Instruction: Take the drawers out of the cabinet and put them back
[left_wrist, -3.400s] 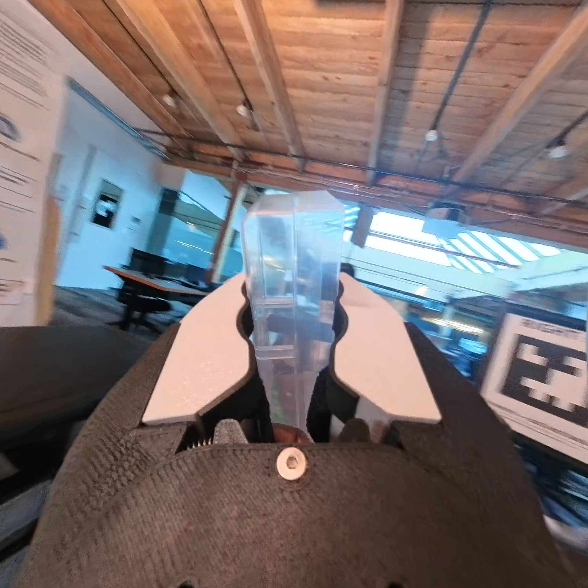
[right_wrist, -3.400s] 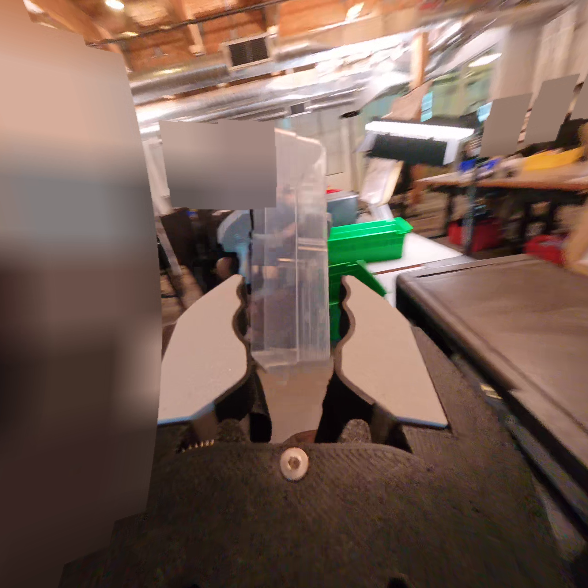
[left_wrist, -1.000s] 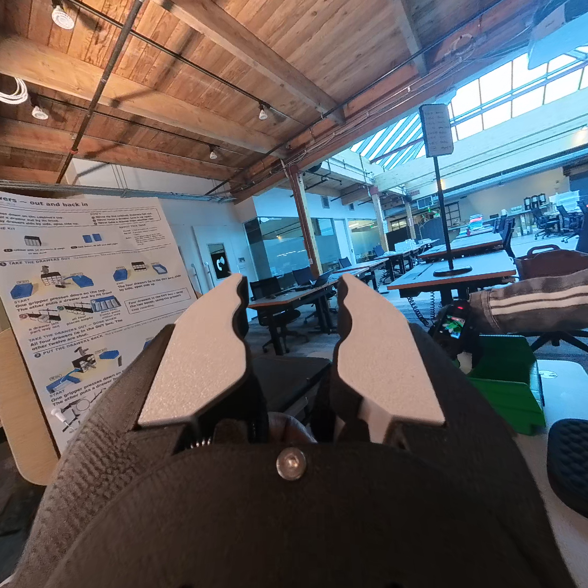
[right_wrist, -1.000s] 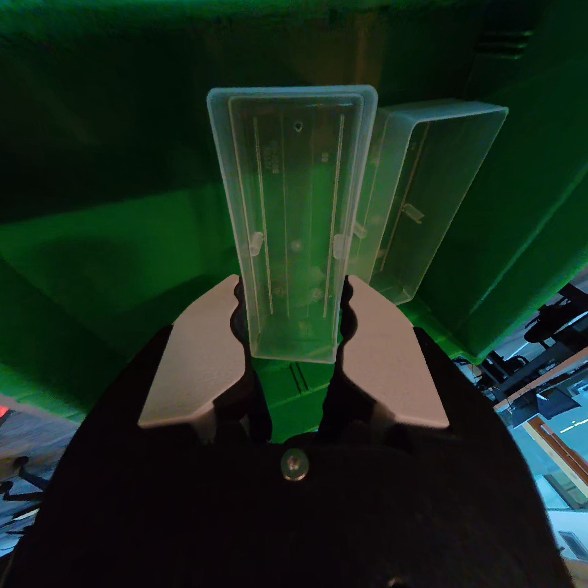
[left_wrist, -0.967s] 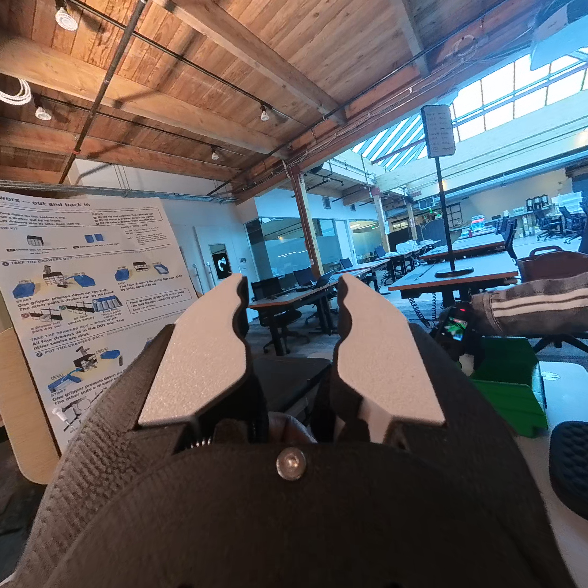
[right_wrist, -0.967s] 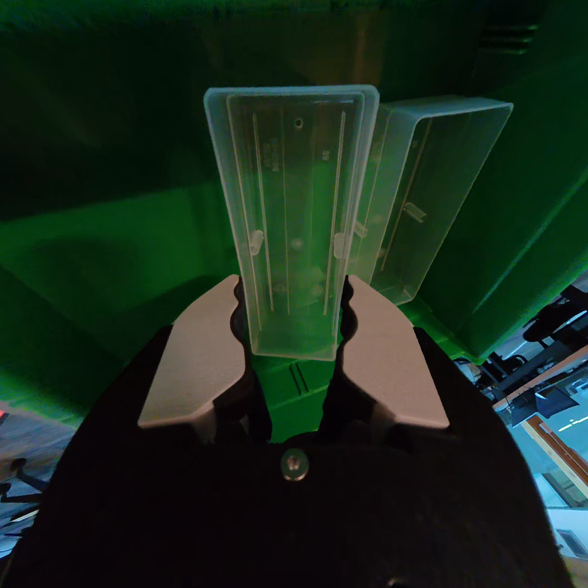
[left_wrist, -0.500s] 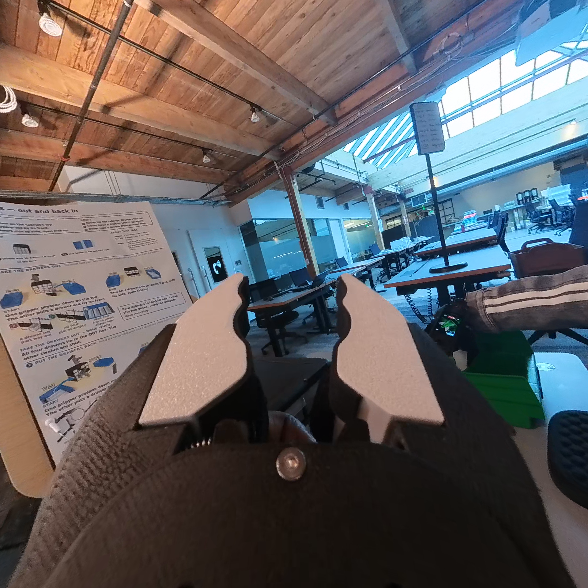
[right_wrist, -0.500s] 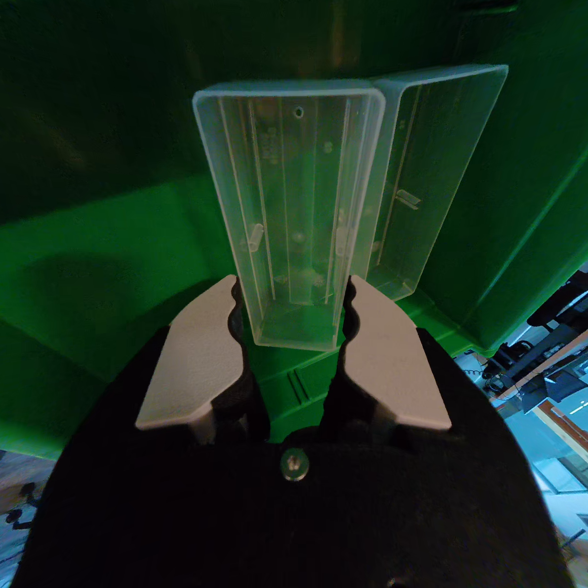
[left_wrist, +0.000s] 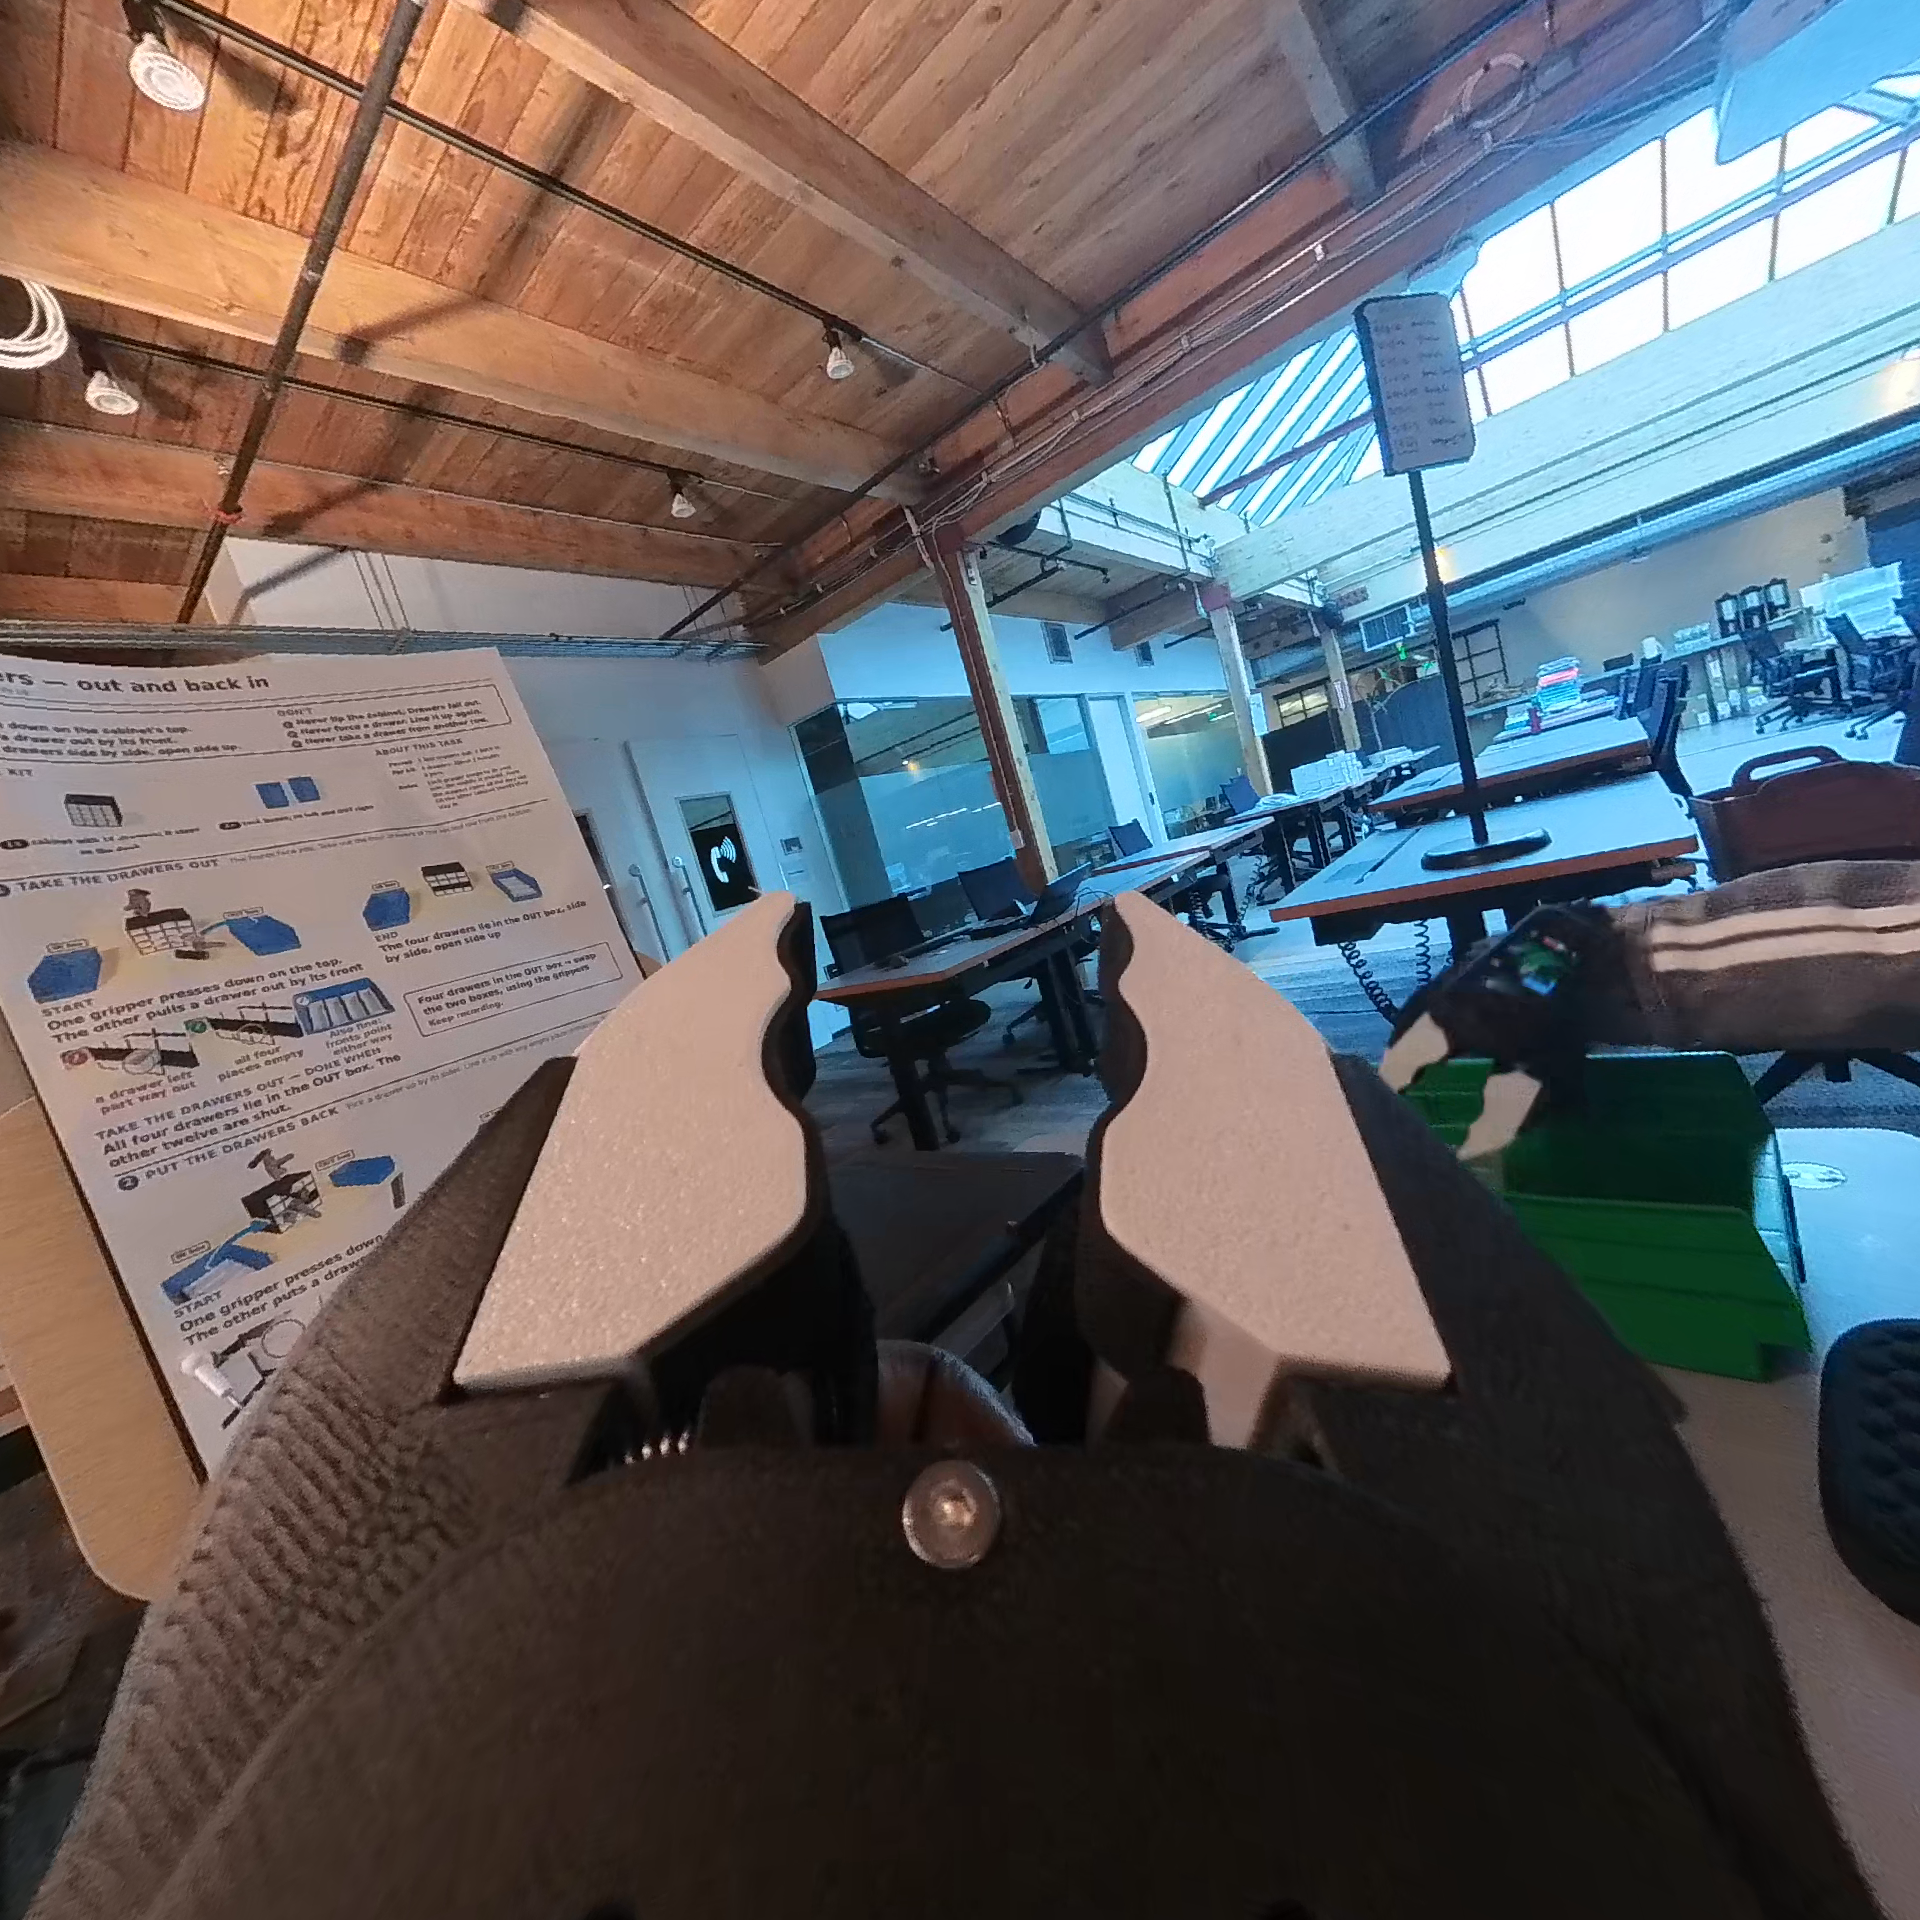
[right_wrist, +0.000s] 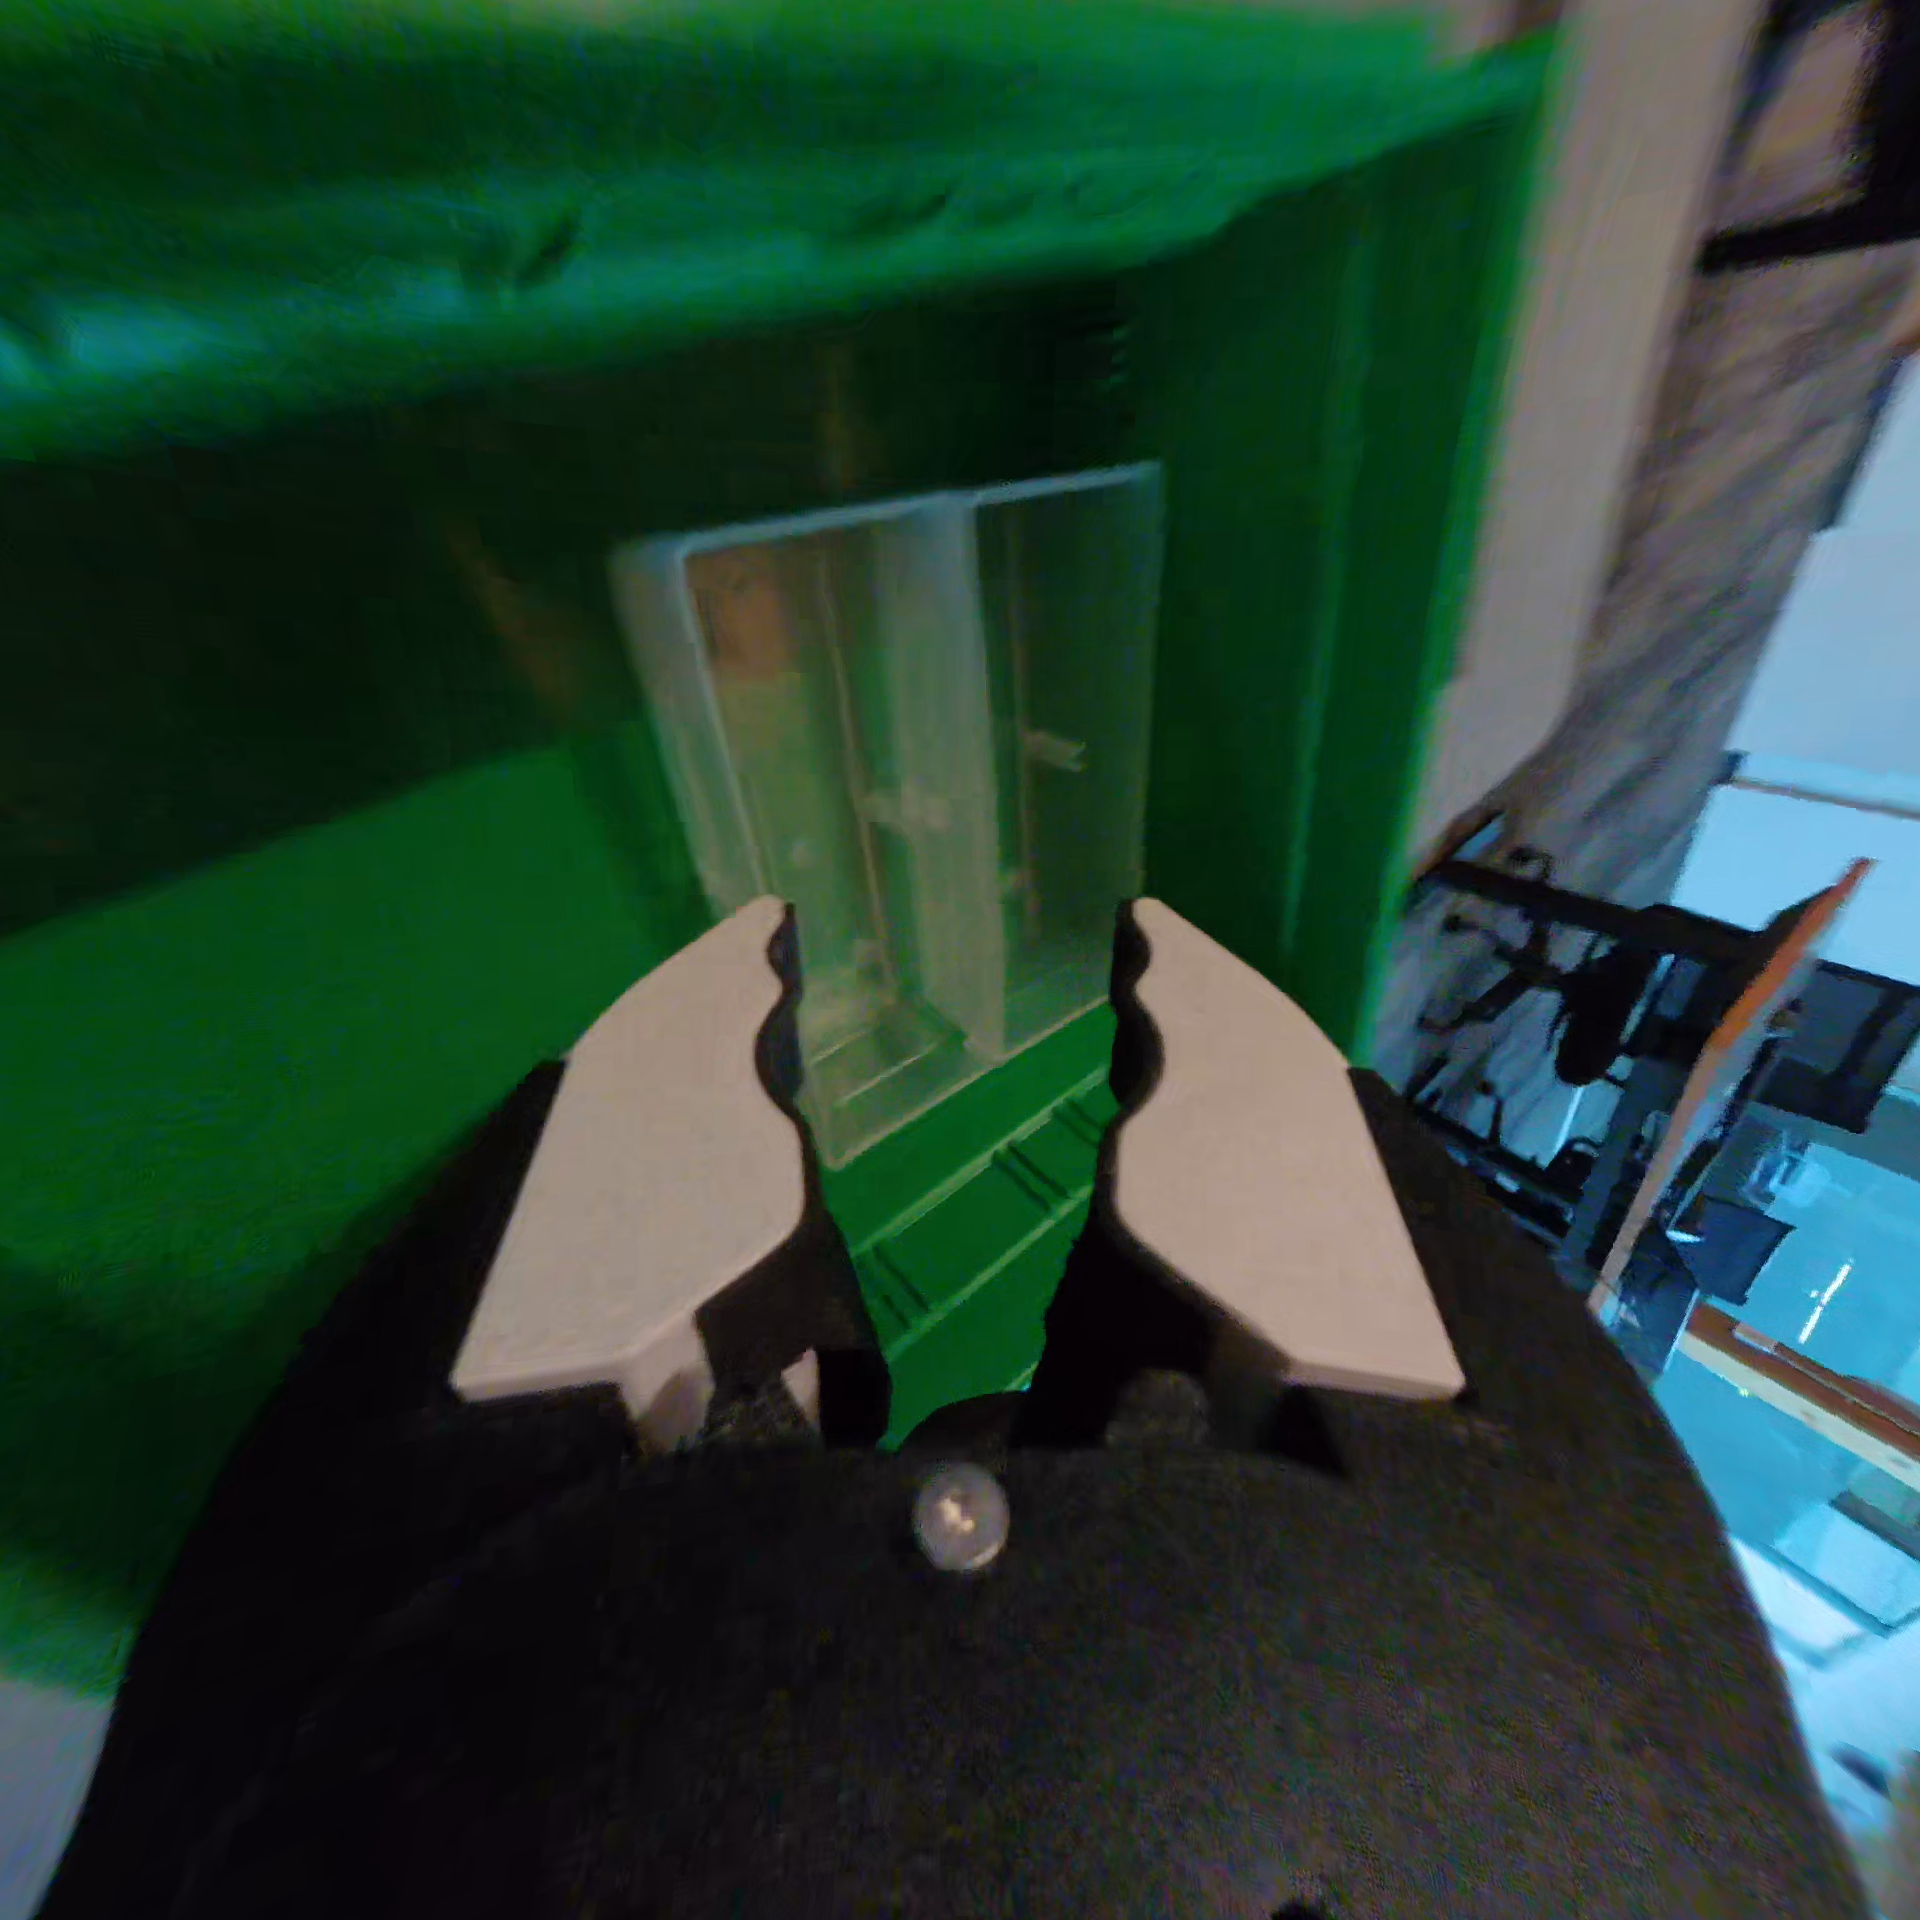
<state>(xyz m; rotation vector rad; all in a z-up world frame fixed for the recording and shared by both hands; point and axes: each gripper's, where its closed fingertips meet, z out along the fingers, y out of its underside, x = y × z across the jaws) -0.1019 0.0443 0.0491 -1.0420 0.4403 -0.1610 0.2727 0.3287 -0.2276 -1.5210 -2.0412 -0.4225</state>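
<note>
In the right wrist view, two clear plastic drawers lie side by side in the green bin (right_wrist: 312, 1039): the left drawer (right_wrist: 821, 790) and the right drawer (right_wrist: 1060, 707). My right gripper (right_wrist: 954, 914) is open and empty, drawn back a little from their near ends. It also shows in the left wrist view (left_wrist: 1460, 1091), over the green bin (left_wrist: 1642, 1184). My left gripper (left_wrist: 951, 909) is open and empty, level and pointing into the room. A black flat top (left_wrist: 935, 1216), possibly the cabinet, lies beyond its fingers.
An instruction poster on a board (left_wrist: 270, 987) stands at the left. A striped sleeve (left_wrist: 1766, 956) holds the right gripper. A black textured object (left_wrist: 1870, 1455) sits at the right edge on the white table (left_wrist: 1756, 1538). Desks and chairs fill the room behind.
The right gripper has let go of its drawer and pulled back; the drawer now lies beside the other one in the bin. The left gripper, which held a drawer 3.4 s ago, is empty.
</note>
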